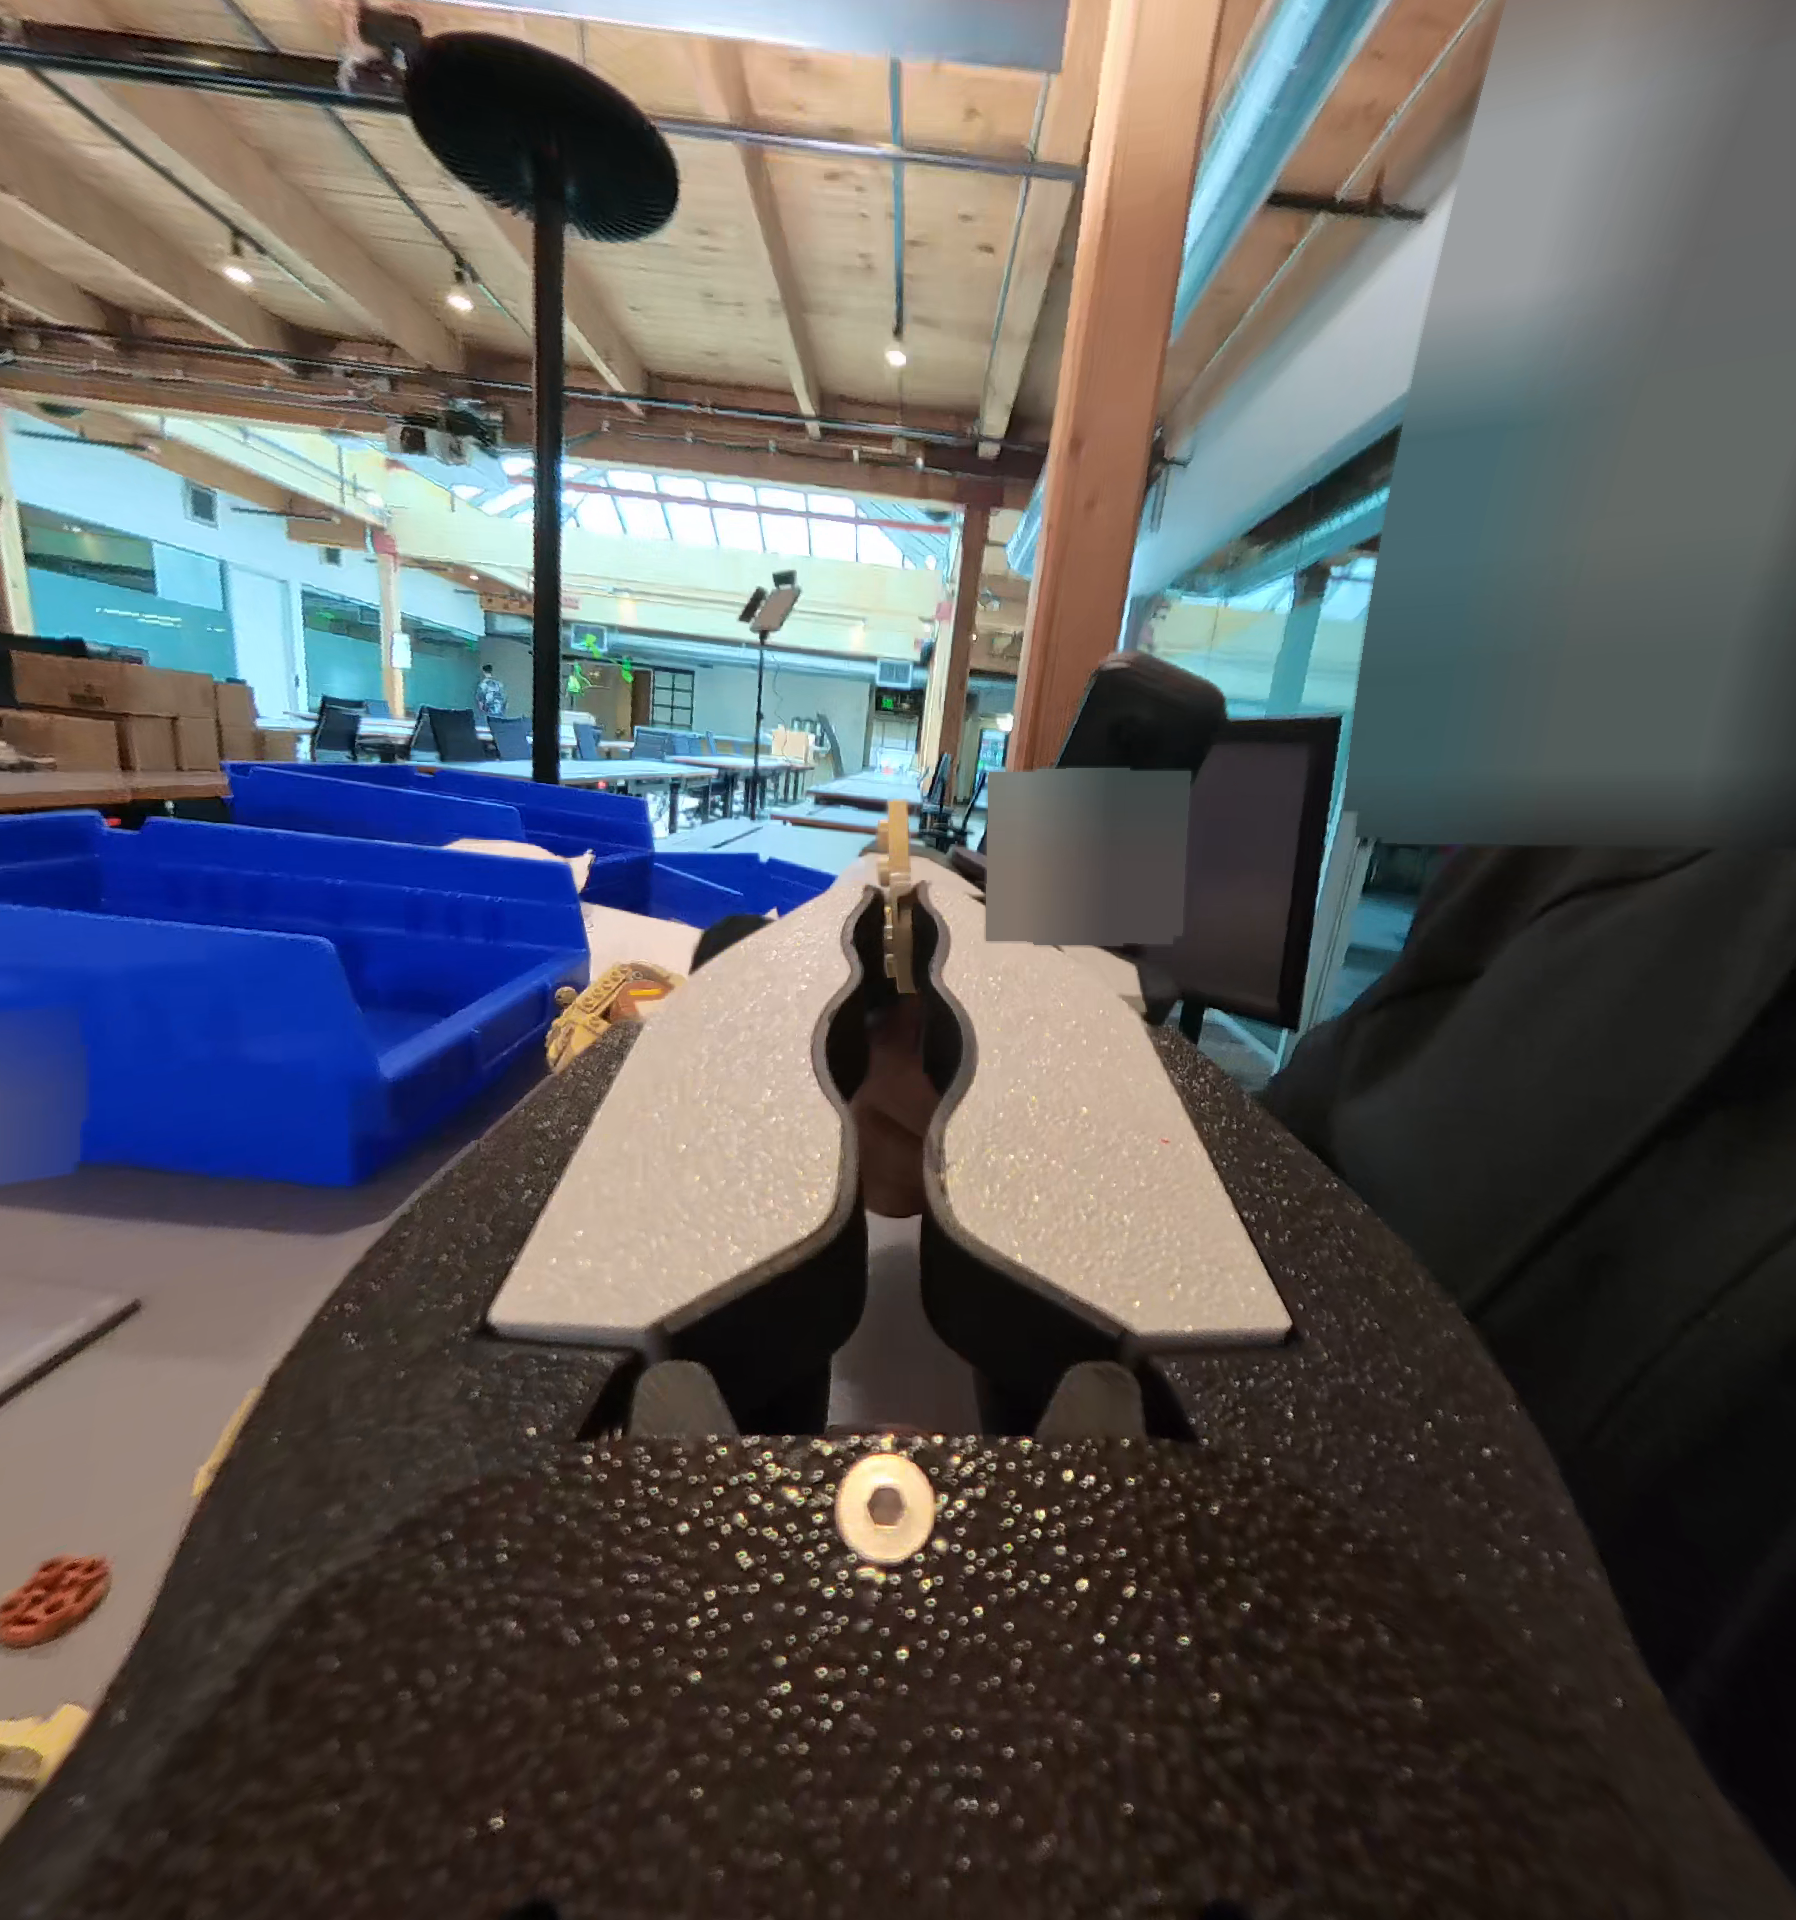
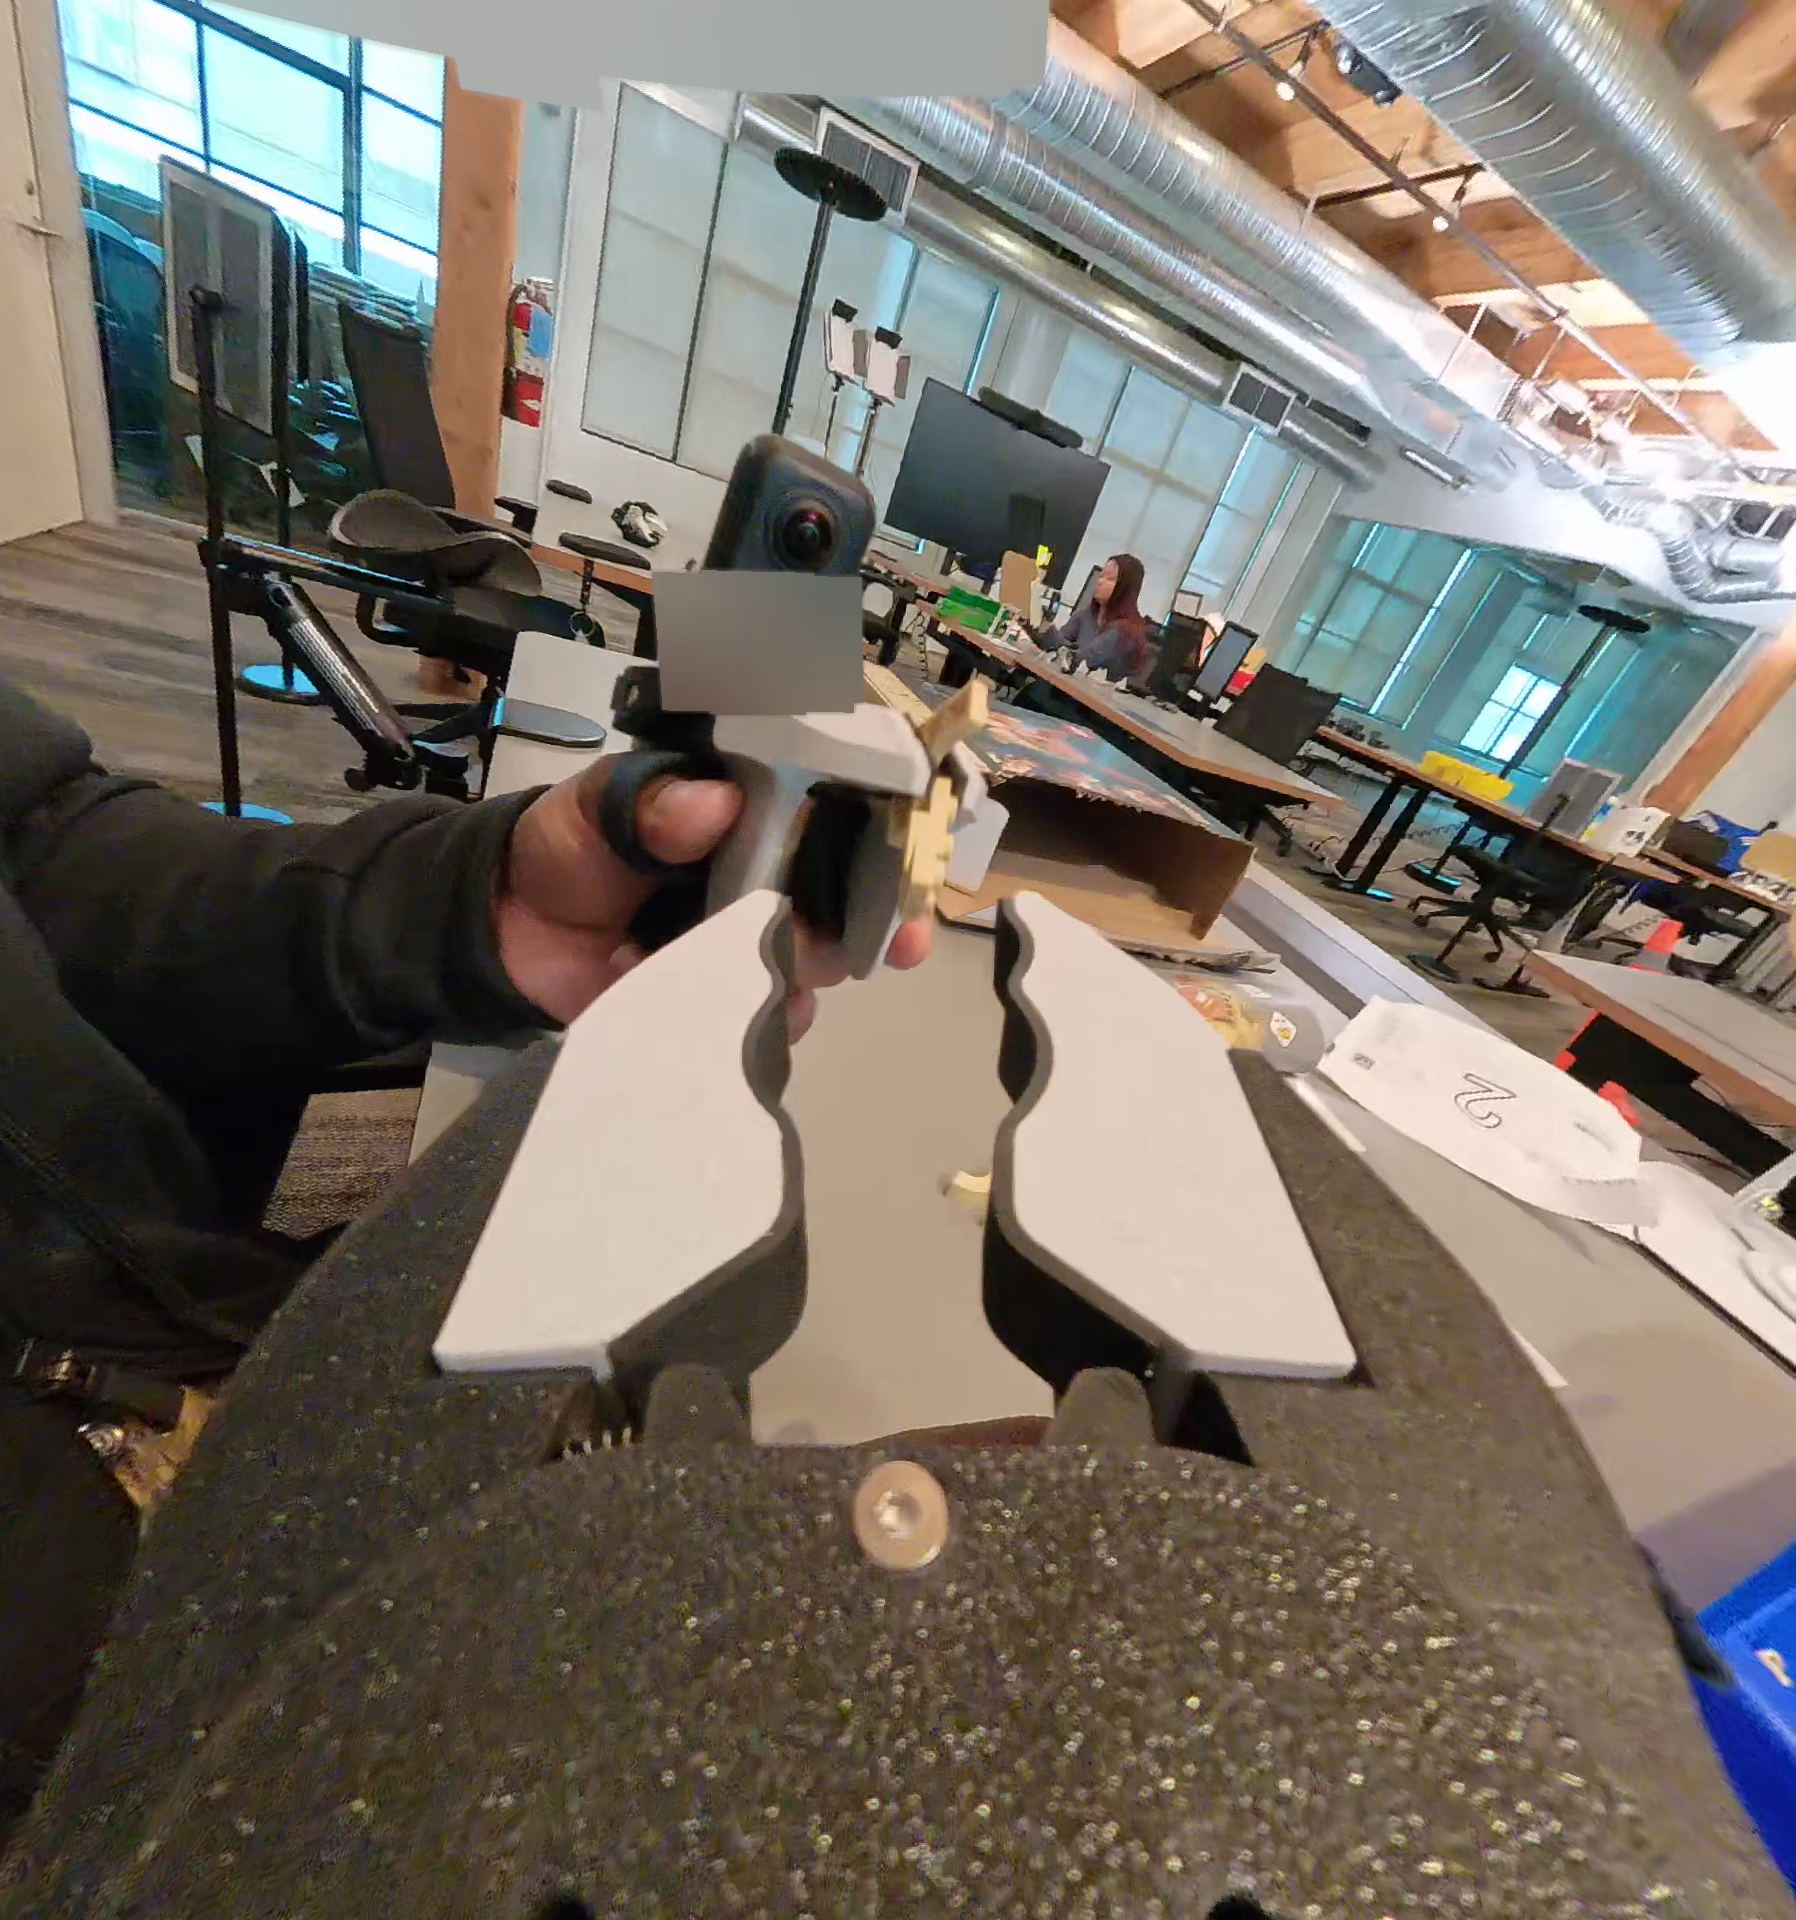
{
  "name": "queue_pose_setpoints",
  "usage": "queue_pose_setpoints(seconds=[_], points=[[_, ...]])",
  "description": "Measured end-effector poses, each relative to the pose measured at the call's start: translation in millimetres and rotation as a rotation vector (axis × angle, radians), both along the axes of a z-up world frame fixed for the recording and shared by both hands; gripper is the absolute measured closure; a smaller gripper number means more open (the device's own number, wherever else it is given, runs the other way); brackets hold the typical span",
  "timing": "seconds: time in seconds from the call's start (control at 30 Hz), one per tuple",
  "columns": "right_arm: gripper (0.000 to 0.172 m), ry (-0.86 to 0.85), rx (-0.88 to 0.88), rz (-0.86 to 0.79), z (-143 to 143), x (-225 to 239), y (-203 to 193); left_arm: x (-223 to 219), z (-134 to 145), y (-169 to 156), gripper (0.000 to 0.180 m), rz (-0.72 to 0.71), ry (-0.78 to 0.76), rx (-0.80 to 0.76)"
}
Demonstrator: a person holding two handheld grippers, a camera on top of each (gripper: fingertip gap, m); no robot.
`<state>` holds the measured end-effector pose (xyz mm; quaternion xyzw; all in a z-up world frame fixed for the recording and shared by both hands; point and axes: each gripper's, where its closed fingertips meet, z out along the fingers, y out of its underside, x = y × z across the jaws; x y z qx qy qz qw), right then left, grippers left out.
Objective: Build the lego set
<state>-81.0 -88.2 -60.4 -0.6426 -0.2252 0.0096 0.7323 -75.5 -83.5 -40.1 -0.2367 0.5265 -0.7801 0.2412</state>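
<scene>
- Left gripper (image 1: 896,902): fingers clenched on a thin tan toothed piece (image 1: 898,914), apparently a toy-brick part. The piece stands edge-on between the tips and pokes out beyond them; both pads look pressed to it.
- The right wrist view confirms this: the same piece (image 2: 938,821) sits in the left gripper's tips, held up off the table by a hand (image 2: 603,883) in a black sleeve.
- Right gripper (image 2: 899,935): released, jaws standing well apart with nothing between them, just beside and below the held piece, not touching it.
- Surroundings: blue bins (image 1: 250,987) to the left, a small tan brick assembly (image 1: 608,1013) beside them, a red round piece (image 1: 50,1600) and a cream piece (image 1: 26,1756) on the grey table (image 1: 146,1351); an open cardboard box (image 2: 1112,852) and printed paper (image 2: 1476,1122) lie beyond.
- Judgement: the bite on the piece appears shallow, though blur limits certainty. A steady clench and a level wrist would keep it from pivoting.
</scene>
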Motion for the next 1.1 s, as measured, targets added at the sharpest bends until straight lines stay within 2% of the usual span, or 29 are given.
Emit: queue_pose_setpoints(seconds=[0.2, 0.53, 1.1], points=[[0.145, 0.077, 0.002, 0.025, -3, -5, 1, -1, -3, -1, 0.176, -0.044, 0.044, -0.112], [0.163, 0.091, 0.074, -0.016, 5, -3, -2, -2, -9, -12, 0.176, -0.019, 0.030, -0.066], [0.164, 0.133, 0.092, 0.038, 9, -7, -10, -11, 3, -17, 0.176, -0.022, -0.070, -0.110]])
